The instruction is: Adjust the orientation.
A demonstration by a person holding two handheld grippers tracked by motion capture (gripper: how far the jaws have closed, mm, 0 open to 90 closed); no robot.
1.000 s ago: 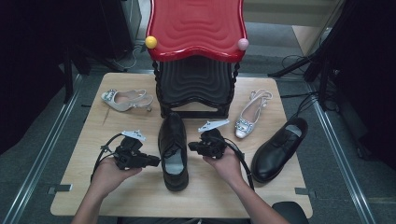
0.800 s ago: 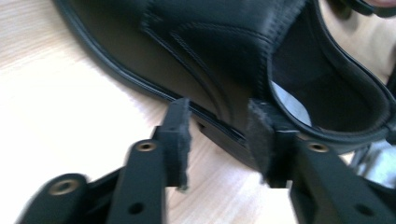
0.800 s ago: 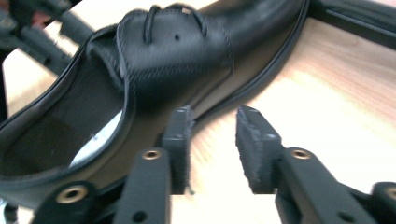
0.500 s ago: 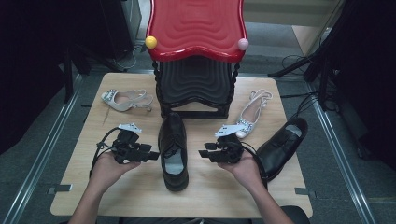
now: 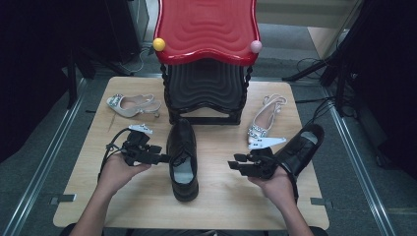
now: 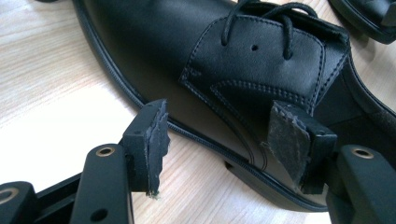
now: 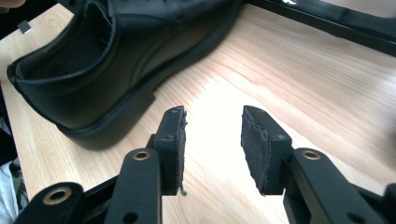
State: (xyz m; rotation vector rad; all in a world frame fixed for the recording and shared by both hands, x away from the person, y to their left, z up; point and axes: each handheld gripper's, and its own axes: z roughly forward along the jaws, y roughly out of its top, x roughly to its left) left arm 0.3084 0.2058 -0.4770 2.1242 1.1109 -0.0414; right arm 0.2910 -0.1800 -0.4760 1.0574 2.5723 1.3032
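Black shoe [image 5: 182, 160] lies mid-counter [image 5: 221, 201], toe at 12 o'clock toward rack [image 5: 205, 88]. Left gripper [image 5: 164, 158] at its 9 o'clock, jaws apart, just beside upper. Right gripper [image 5: 235, 164] at 3 o'clock, jaws apart, off the shoe.

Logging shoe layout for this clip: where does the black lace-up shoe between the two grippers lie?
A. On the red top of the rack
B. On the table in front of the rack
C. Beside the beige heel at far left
B: the black lace-up shoe lies on the table, toe toward the rack.
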